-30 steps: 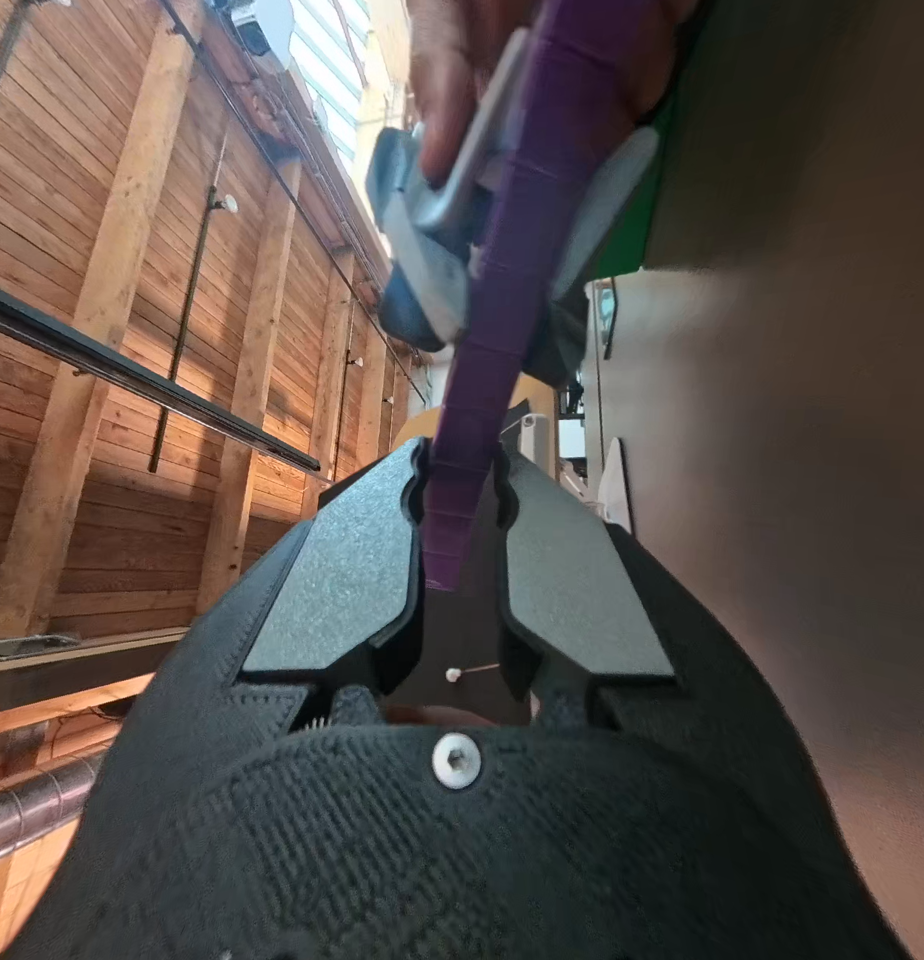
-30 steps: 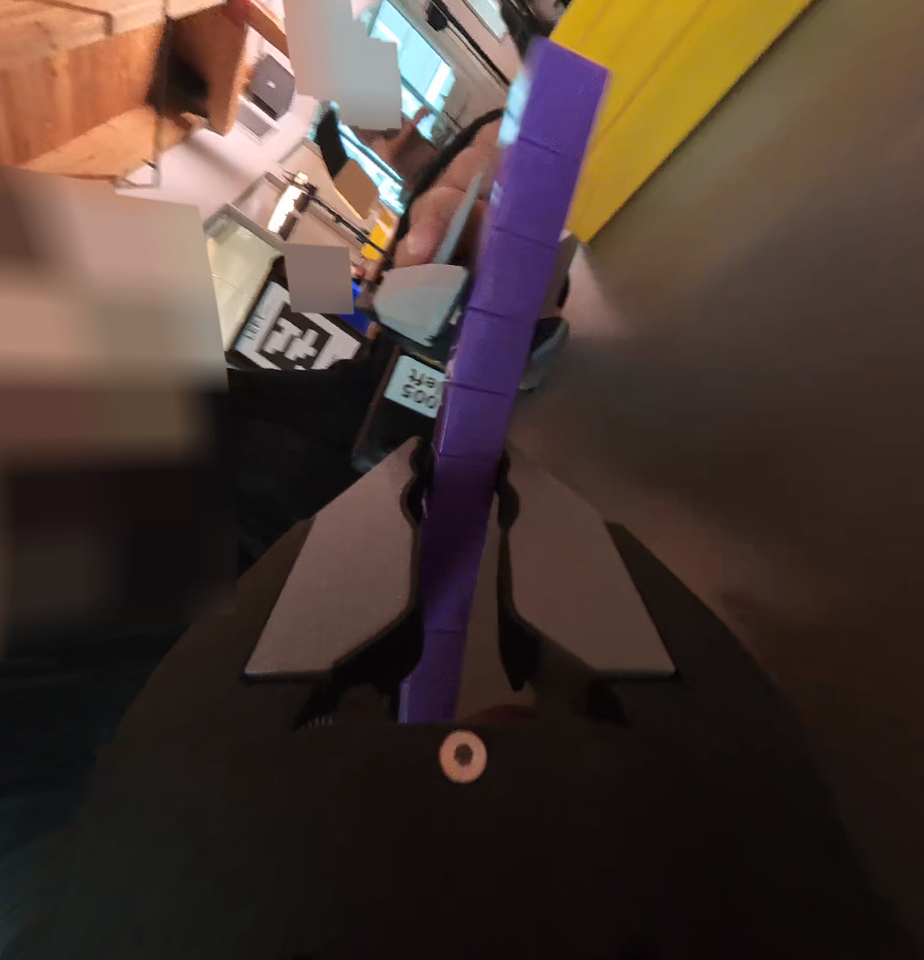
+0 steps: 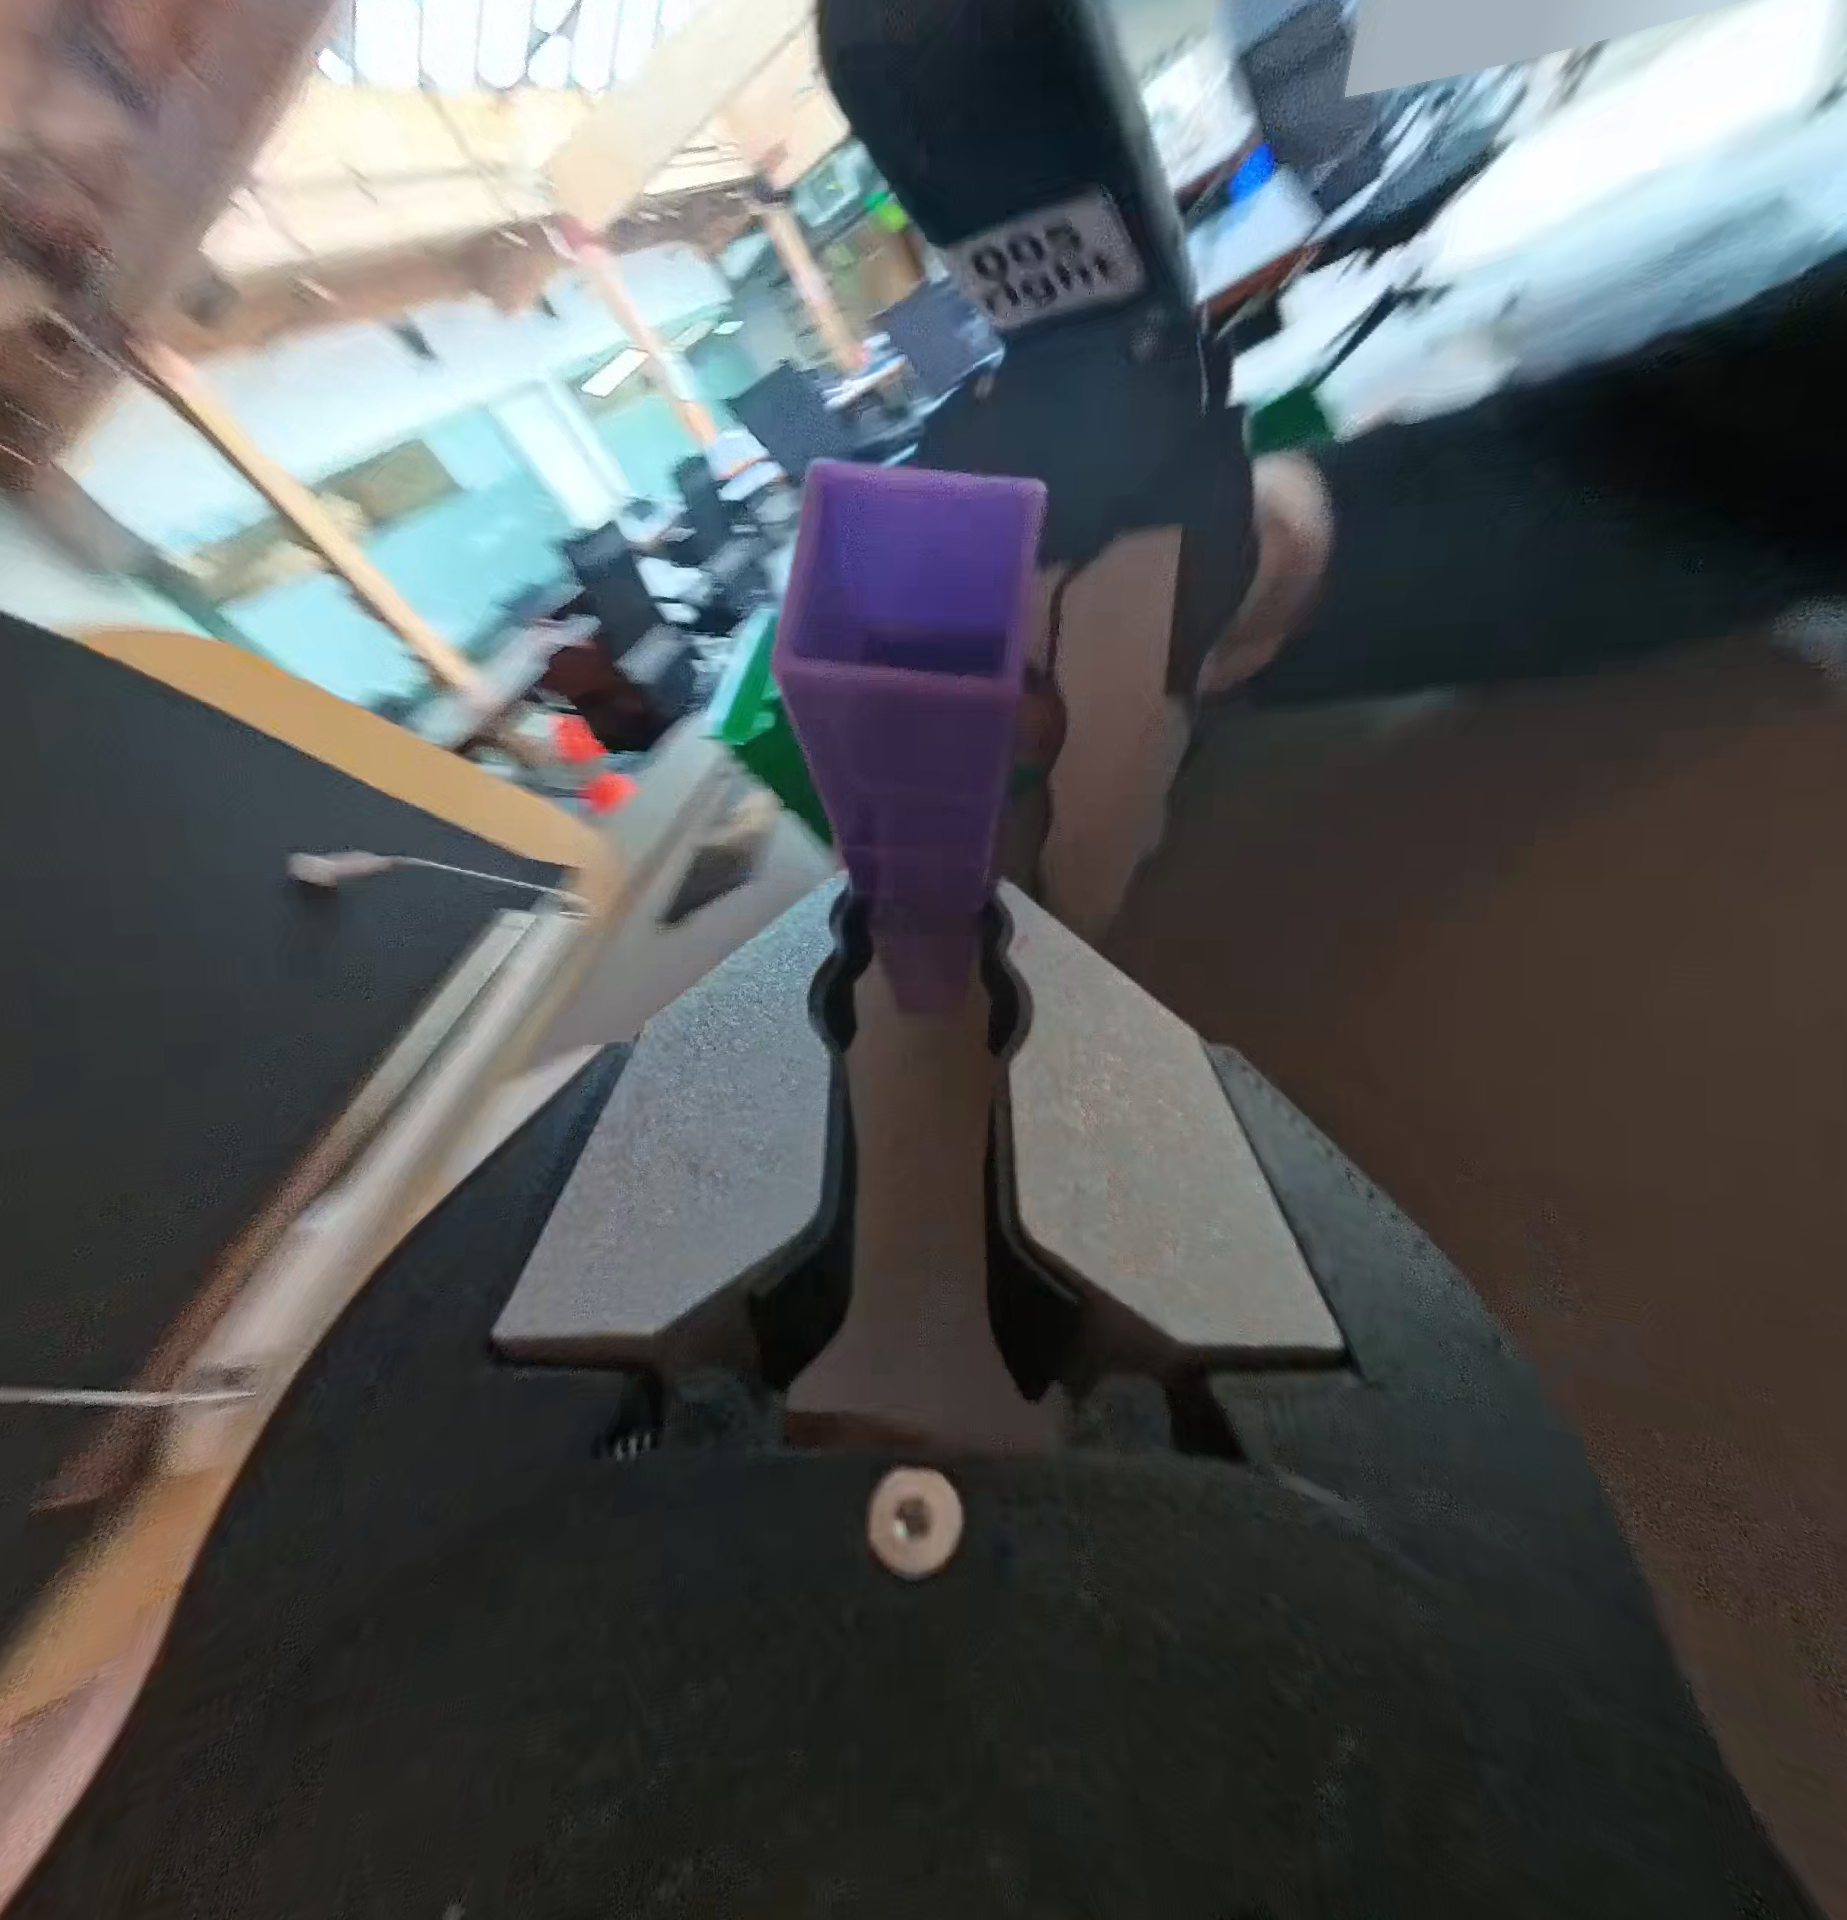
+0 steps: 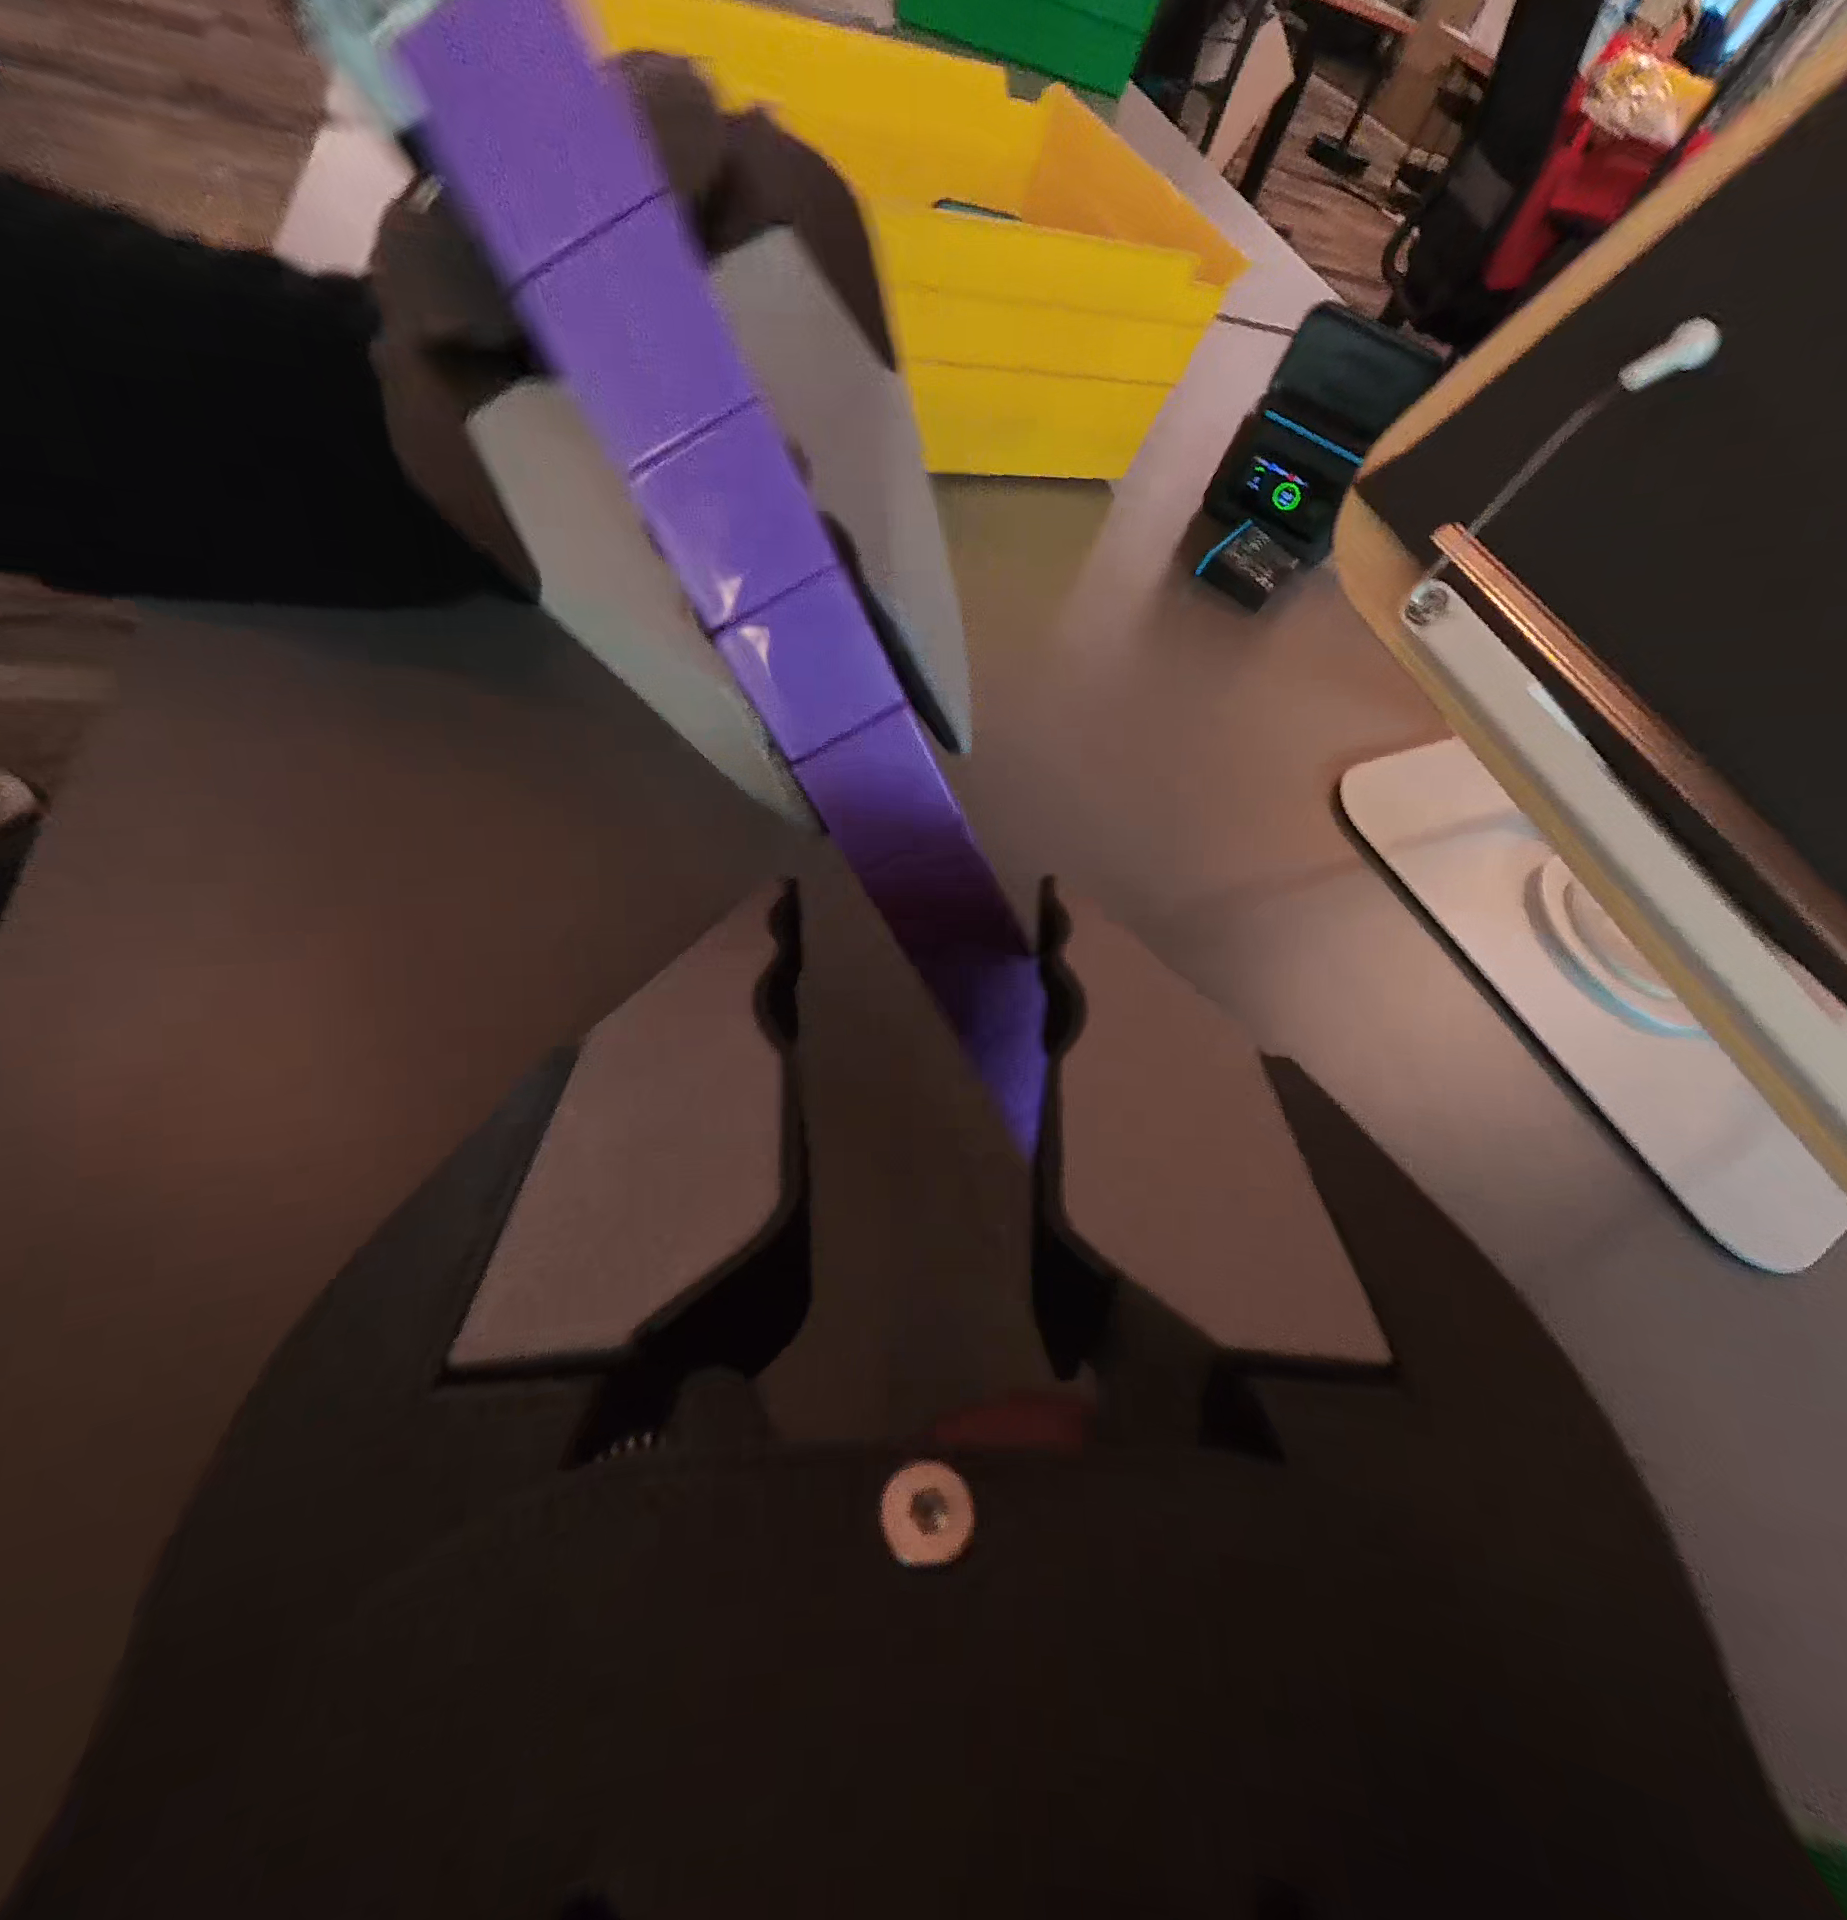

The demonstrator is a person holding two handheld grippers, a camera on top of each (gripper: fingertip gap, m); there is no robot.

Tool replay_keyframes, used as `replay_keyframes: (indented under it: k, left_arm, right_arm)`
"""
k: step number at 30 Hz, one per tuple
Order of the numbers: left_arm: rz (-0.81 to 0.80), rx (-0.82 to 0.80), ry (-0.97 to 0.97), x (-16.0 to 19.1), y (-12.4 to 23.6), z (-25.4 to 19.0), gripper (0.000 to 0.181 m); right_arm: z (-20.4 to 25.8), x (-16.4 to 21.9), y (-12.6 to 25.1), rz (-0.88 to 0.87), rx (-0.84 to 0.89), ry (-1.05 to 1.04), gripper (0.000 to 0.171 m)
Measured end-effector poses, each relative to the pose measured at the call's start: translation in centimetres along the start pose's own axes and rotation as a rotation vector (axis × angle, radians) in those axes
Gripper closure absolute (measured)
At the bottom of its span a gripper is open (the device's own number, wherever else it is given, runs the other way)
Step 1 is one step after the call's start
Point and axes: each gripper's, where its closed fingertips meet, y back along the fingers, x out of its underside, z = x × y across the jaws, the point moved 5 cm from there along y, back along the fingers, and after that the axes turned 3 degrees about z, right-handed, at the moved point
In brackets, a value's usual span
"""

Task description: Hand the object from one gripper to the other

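Note:
A long purple square bar [image 3: 903, 748], hollow at its end, is clamped between the fingertips of my left gripper [image 3: 919, 930] and points away from it. In the right wrist view the same bar [image 4: 680, 447] runs down from the upper left, with the left gripper [image 4: 872, 774] shut around it. The bar's lower end lies between the fingers of my right gripper [image 4: 914, 935], against the right-hand finger. The right gripper's jaws stand wider than the bar. The right gripper's black body [image 3: 1054, 395] shows behind the bar in the left wrist view, held by a hand [image 3: 1262, 561].
A yellow bin [image 4: 1054, 312] and a green bin [image 4: 1023, 26] stand on the table beyond the grippers. A small black device with a lit screen [image 4: 1283, 488] sits to the right. A black panel with a wooden edge [image 4: 1677, 468] stands on a white base [image 4: 1625, 1039].
Both grippers were shut on the bar. Now the right gripper has opened and let go, the left still holds it. Both views have swung round toward the table.

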Motion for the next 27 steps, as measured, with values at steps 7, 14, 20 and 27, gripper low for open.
replay_keyframes:
  k: [7, 14, 20, 27]
  left_arm:
    - [0.17, -0.332, -0.674, 0.2, -0.4, -0.4, 0.162]
    - [0.203, -0.376, -1.015, -0.2, -1.8, -2.5, 0.161]
    - [0.181, -0.336, -0.747, 0.2, -2.1, -2.1, 0.145]
    - [-0.007, -0.116, 0.098, 0.4, 1.0, 2.1, 0.143]
  right_arm:
    - [-2.8, 1.1, 1.6, -0.089, -0.195, -0.497, 0.102]
    - [-3.0, 0.3, 1.3, -0.298, -0.569, -0.959, 0.111]
    - [-3.6, 0.3, 1.0, -0.349, -0.555, -0.993, 0.147]
    - [-5.3, -1.5, 5.2, -0.422, -0.196, -0.615, 0.153]
